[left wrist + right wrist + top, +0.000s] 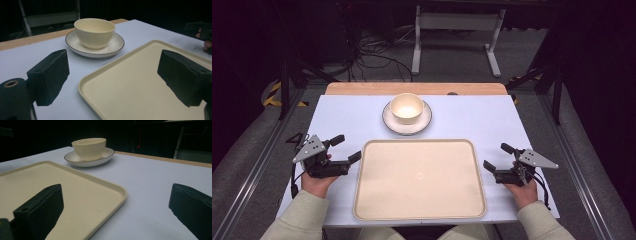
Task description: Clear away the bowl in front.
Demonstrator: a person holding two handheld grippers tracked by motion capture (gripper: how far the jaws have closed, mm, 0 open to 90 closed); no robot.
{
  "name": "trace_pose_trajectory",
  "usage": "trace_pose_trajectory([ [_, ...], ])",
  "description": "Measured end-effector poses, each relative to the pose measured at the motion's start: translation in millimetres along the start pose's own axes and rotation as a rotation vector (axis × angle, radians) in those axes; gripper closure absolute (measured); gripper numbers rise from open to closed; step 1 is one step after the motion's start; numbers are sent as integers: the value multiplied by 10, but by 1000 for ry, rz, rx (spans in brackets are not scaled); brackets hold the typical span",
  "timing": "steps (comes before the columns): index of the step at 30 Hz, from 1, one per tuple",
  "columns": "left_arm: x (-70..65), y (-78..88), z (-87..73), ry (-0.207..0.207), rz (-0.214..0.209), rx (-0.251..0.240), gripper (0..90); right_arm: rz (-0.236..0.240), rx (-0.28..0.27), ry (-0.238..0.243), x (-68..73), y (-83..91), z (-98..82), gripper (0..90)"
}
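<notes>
A cream tray (419,180) lies empty at the table's front centre. Behind it a cream bowl (407,107) stands on a dark-rimmed white saucer (426,121). My left gripper (346,148) hovers just left of the tray, jaws wide apart with nothing between them. In the left gripper view the bowl (94,32) and saucer (112,47) lie ahead and the tray's (140,82) corner sits between the jaws. My right gripper (498,156) is at the tray's right edge, open and holding nothing. Its own view shows the tray (75,187), bowl (88,148) and saucer (105,155).
The pale blue table top (352,115) ends in a wooden strip (412,88) at the far edge. Beyond it stand a white frame (457,35) and cables (372,55) on the floor. Black rails (257,165) run along both sides.
</notes>
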State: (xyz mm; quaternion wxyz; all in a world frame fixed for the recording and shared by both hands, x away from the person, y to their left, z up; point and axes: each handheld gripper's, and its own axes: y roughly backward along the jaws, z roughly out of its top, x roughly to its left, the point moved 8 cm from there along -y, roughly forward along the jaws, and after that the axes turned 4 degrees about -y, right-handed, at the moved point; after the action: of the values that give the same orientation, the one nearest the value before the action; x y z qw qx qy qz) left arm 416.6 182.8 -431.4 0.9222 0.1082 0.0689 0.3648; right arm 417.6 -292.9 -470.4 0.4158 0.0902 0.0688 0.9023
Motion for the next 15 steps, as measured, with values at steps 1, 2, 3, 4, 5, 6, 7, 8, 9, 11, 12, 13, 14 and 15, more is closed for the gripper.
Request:
trace_pose_trajectory([
  [1, 0, 0, 33, 0, -4, -6, 113, 0, -1, -1, -1, 1, 1, 0],
  [2, 5, 2, 63, -9, -5, -7, 113, 0, -1, -1, -1, 1, 1, 0],
  [3, 5, 0, 91, -10, -7, -10, 113, 0, -1, 0, -1, 1, 0, 0],
  [4, 6, -2, 117, -14, -8, -14, 113, 0, -2, 0, -1, 1, 0, 0],
  [5, 7, -1, 139, -15, -8, -16, 113, 1, -2, 1, -1, 1, 0, 0],
  [6, 5, -6, 158, -11, -8, -22, 113, 2, -2, 1, 0, 1, 0, 0],
  [7, 8, -6, 183, -12, -9, -23, 113, 3, -2, 0, 0, 2, 0, 0],
  [8, 10, -4, 203, -13, -9, -23, 112, 3, -2, 0, 0, 2, 0, 0],
  [9, 11, -4, 226, -14, -11, -27, 112, 3, -2, -1, -1, 2, 0, 0],
  [11, 12, -1, 272, -18, -16, -31, 112, 4, -2, -1, 0, 2, 0, 0],
  [12, 8, -5, 293, -13, -16, -39, 112, 4, -3, -1, -1, 3, 1, 0],
  [13, 4, -6, 309, -14, -22, -38, 111, 4, -3, -2, -1, 3, 1, 0],
  [14, 4, -6, 309, -14, -22, -38, 110, 4, -3, -2, -1, 3, 1, 0],
  [15, 1, -11, 327, -14, -23, -40, 110, 4, -3, -2, -2, 3, 1, 0],
])
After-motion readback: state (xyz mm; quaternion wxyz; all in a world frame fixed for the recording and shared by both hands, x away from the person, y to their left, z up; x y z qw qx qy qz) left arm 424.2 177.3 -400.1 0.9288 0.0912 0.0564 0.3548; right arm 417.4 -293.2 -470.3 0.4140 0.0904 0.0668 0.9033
